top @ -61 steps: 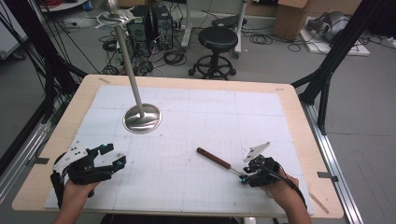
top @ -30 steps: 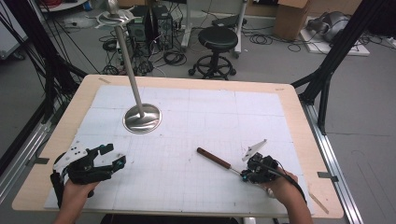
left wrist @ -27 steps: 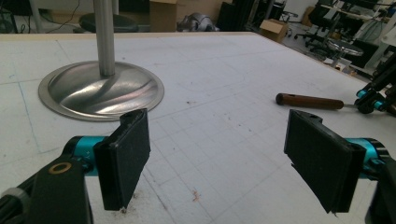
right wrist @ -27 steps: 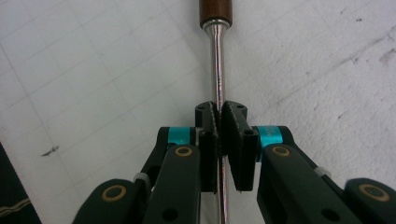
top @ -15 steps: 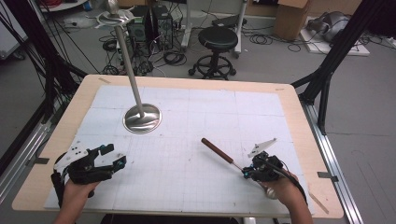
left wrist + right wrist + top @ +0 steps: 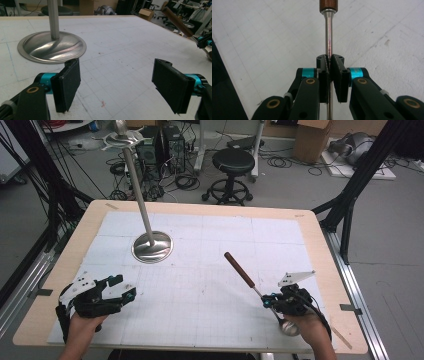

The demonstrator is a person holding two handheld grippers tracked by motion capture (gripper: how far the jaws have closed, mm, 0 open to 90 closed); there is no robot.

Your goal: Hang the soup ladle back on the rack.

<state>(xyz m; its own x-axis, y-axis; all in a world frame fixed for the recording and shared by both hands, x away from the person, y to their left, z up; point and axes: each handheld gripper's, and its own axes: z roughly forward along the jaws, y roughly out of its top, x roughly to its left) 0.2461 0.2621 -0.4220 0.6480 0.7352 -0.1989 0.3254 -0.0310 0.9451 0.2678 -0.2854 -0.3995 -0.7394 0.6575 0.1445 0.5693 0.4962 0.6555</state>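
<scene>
A long utensil with a brown wooden handle (image 6: 239,269) and a thin metal shaft (image 6: 328,32) points away from me over the white mat. My right gripper (image 6: 270,301) is shut on the shaft, its pads (image 6: 336,72) pressed against the metal. A silvery rounded end (image 6: 289,327) shows just below that hand. The handle (image 6: 328,5) points straight ahead in the right gripper view. My left gripper (image 6: 124,287) rests near the front left of the mat, open with nothing between its pads (image 6: 68,85). From there the handle (image 6: 177,21) shows raised at the far right.
A steel stand with a round domed base (image 6: 152,246) and a tall slanting pole (image 6: 136,185) stands on the mat's back left. The wooden table edge (image 6: 330,270) borders the white gridded mat (image 6: 200,285). Stools, boxes and cables lie on the floor beyond.
The right gripper has lifted slightly and swung the utensil, so its wooden handle now sits farther away and to the right. The left gripper has not moved.
</scene>
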